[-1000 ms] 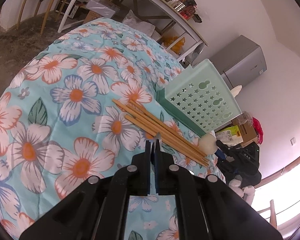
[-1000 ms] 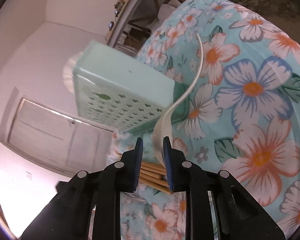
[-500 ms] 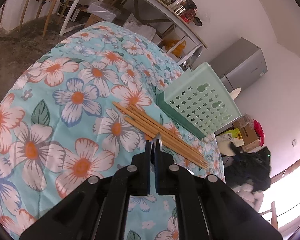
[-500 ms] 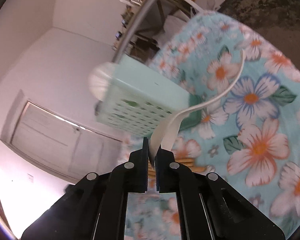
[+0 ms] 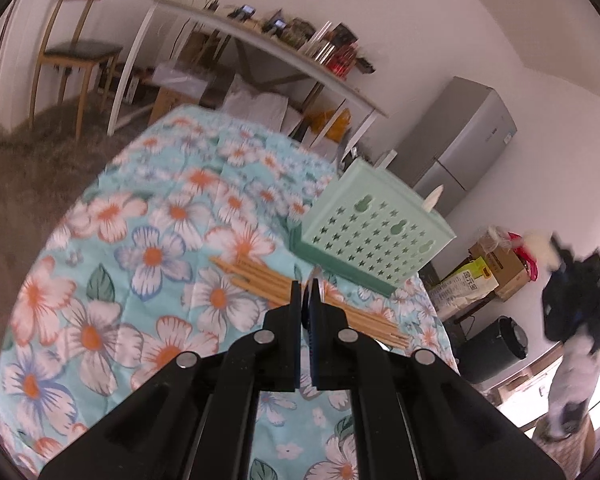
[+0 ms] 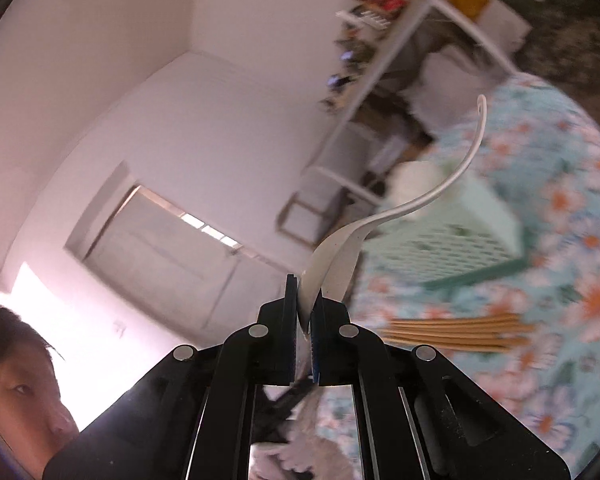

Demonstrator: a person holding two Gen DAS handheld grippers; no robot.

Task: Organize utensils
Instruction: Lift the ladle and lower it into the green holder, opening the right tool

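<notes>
My right gripper (image 6: 305, 296) is shut on the wide end of a white spoon (image 6: 404, 206). It holds the spoon in the air, with the curved handle pointing up and away over the mint green basket (image 6: 452, 236). A bundle of wooden chopsticks (image 6: 460, 332) lies on the floral cloth in front of the basket. My left gripper (image 5: 306, 286) is shut with nothing seen between its jaws. It hovers just above the near end of the chopsticks (image 5: 260, 280). The basket (image 5: 376, 232) stands behind them with a white utensil (image 5: 434, 200) poking out.
The floral cloth (image 5: 140, 260) covers a round table. A long white shelf table (image 5: 260, 48), a wooden chair (image 5: 72, 52) and a grey fridge (image 5: 460, 140) stand behind. Boxes and a black bin (image 5: 496, 344) sit at the right. A person's head (image 6: 16, 372) shows at the lower left.
My right gripper closed on the white spoon and lifted it off the cloth, well above the table. My left gripper rose a little and stayed shut.
</notes>
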